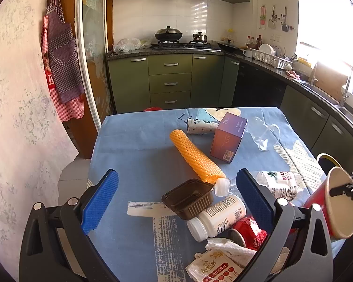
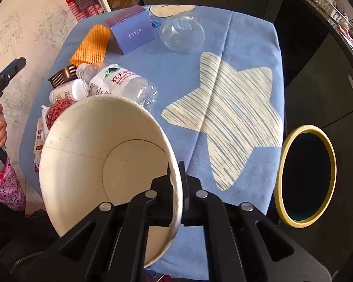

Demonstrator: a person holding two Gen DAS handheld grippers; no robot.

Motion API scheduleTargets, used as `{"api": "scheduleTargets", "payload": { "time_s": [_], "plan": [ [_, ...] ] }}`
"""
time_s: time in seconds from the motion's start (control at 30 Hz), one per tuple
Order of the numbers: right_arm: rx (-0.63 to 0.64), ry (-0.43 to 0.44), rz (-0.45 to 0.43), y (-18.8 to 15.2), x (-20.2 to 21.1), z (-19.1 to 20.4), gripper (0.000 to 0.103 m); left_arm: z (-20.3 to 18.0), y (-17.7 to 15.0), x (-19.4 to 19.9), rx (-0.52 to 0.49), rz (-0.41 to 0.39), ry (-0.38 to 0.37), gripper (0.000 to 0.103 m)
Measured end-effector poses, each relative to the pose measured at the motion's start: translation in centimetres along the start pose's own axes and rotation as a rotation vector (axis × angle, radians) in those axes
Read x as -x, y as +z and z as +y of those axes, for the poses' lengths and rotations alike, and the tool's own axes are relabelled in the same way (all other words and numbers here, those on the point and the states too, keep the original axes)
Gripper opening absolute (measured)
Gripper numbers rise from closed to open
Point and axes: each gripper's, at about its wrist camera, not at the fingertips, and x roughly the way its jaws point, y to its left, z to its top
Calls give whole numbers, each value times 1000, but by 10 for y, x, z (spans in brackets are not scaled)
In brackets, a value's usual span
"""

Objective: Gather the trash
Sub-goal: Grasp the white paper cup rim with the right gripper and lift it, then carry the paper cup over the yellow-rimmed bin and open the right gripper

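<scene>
— Kitchen setting, then?
— Yes: olive-green cabinets (image 1: 169,82), gas hob with a lidded wok (image 1: 168,33), dish rack (image 1: 269,56) along the dark counter, checked aprons (image 1: 62,63) hung by the door. Up front, a table under a blue tablecloth (image 1: 134,164) printed with a pale striped star (image 2: 226,115).

— Any legible writing?
— "HEXZE" or similar, seen upside down on the purple box (image 2: 133,29); "Coke" on the crushed red can (image 1: 248,232); red Chinese characters on the clear water bottle (image 2: 122,83), too small to read fully. Fine print on the white pill bottle (image 1: 217,217), not readable.

— And the trash itself?
— Scattered across the cloth: orange foam mesh sleeve (image 1: 195,156), brown plastic tray (image 1: 188,197) touching the pill bottle, clear domed lid (image 2: 182,33), crumpled tissue (image 1: 230,246) above a printed sachet (image 1: 214,269). Lifted clear of the table: a paper cup (image 2: 106,155), red outside, plain cream inside, tipped on its side with the mouth toward the right wrist camera.

— Held how?
— Pinched at the rim by the right gripper (image 2: 175,181), one finger inside the wall, one outside. Yellow-rimmed bin (image 2: 306,176) standing just beyond the table's right edge.

— Left side?
— Left gripper (image 1: 176,202) hovering above the tray and bottles, blue pads (image 1: 101,201) spread wide, gripping nothing.
</scene>
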Motion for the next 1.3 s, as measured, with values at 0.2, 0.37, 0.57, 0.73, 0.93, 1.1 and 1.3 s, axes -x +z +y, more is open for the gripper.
{"api": "scheduleTargets", "payload": {
  "time_s": [0.2,0.37,0.57,0.73,0.93,1.1,1.3],
  "plan": [
    [-207,-52,-149,-15,67,-81,3,-8,1,8,-6,-12,-12,99],
    [-447,-176,-197,-39,86,-183,3,-19,0,12,-15,-6,-22,99],
    [-643,-209,-91,-58,24,-275,4,-34,0,13,-25,6,-23,99],
    [-708,-184,1,-52,-43,-314,4,-48,2,12,-49,28,-22,99],
    [-738,-174,62,-47,-88,-334,4,-67,6,9,-100,42,-21,99],
    [-765,-162,44,-48,-92,-345,17,-79,12,4,-116,53,-50,99],
    [-770,-127,-32,-74,-62,-348,23,-97,12,-3,-151,93,-123,99]
  ]
}}
